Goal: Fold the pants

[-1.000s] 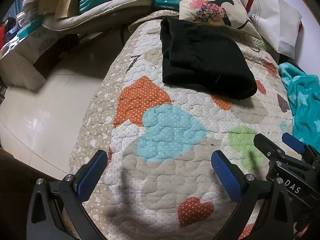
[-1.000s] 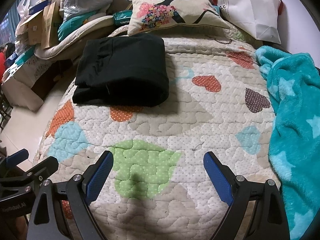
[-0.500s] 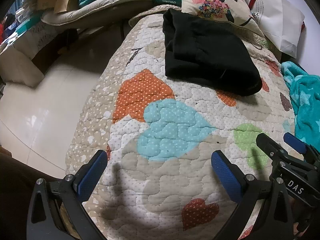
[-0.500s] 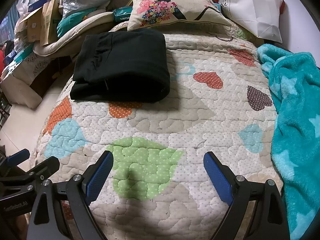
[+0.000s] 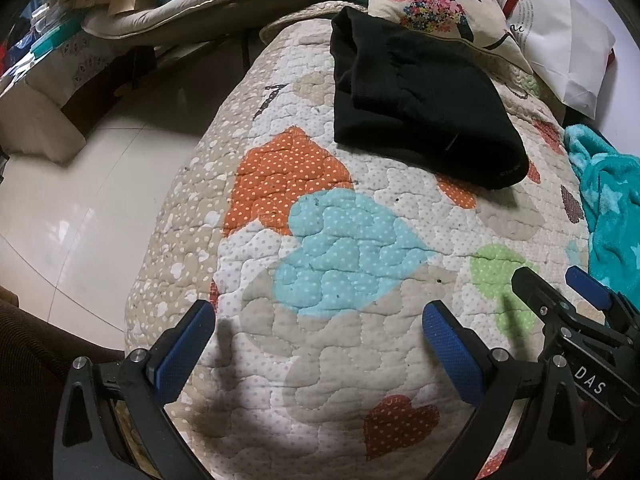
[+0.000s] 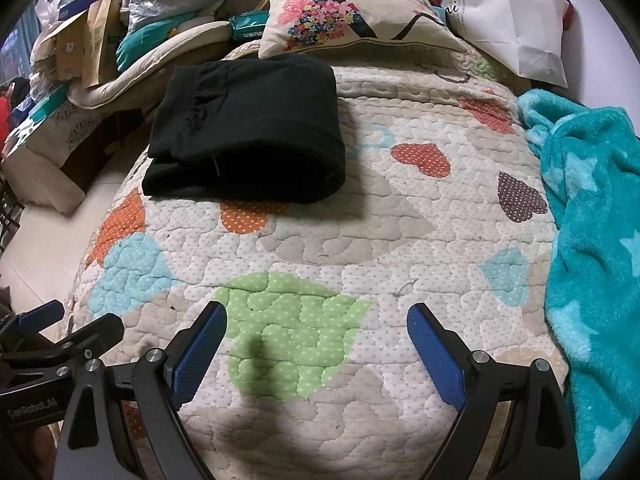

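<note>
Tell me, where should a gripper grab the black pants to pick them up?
Probably the black pants at their thick rounded near fold, coming in low over the quilt from the front. That edge bulges clear of the bedding; the far edge sits against the pillow.

Black pants (image 6: 248, 132), folded into a thick compact bundle on the bed.

The pants (image 5: 420, 96) are plain dark fabric, folded over on themselves into a rough rectangle of several layers, with a rounded fold along the near edge and the stacked layer edges showing on the left side in the right wrist view. A small pale thread or tag shows near the front fold. The bundle lies flat on the heart-patterned quilt (image 6: 360, 240), toward the head of the bed, its far edge just beside the flowered pillow (image 6: 344, 4), its near edge by a small orange heart patch.
</note>
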`<state>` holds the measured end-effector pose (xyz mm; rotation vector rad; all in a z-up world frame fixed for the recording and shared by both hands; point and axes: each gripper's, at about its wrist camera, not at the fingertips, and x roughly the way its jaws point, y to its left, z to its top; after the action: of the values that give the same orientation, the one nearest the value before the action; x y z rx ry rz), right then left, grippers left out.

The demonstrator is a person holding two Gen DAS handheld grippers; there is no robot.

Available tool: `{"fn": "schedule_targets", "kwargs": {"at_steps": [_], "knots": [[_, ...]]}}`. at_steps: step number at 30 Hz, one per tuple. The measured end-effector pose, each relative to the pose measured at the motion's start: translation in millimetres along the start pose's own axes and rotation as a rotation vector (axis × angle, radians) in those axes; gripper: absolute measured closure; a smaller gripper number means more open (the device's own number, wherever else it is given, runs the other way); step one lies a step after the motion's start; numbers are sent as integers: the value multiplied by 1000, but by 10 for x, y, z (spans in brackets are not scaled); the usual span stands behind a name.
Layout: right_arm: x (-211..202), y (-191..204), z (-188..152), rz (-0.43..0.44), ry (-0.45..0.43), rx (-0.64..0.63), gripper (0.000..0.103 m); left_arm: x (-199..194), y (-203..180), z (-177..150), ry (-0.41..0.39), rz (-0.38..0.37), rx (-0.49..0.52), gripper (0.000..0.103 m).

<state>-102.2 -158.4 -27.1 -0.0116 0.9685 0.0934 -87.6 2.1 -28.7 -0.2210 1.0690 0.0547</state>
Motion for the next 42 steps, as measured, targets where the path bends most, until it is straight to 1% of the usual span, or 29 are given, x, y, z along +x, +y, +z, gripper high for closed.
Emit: {"fn": "schedule_targets", "kwargs": {"at_steps": [34,42], "knots": [[-1,91,-10,11,-8,-22,8,14,-4,-15,1,3,2,0],[-4,111,-10,8,-9,-30,8,18,-1,-40,-9,2,2,0]]}}
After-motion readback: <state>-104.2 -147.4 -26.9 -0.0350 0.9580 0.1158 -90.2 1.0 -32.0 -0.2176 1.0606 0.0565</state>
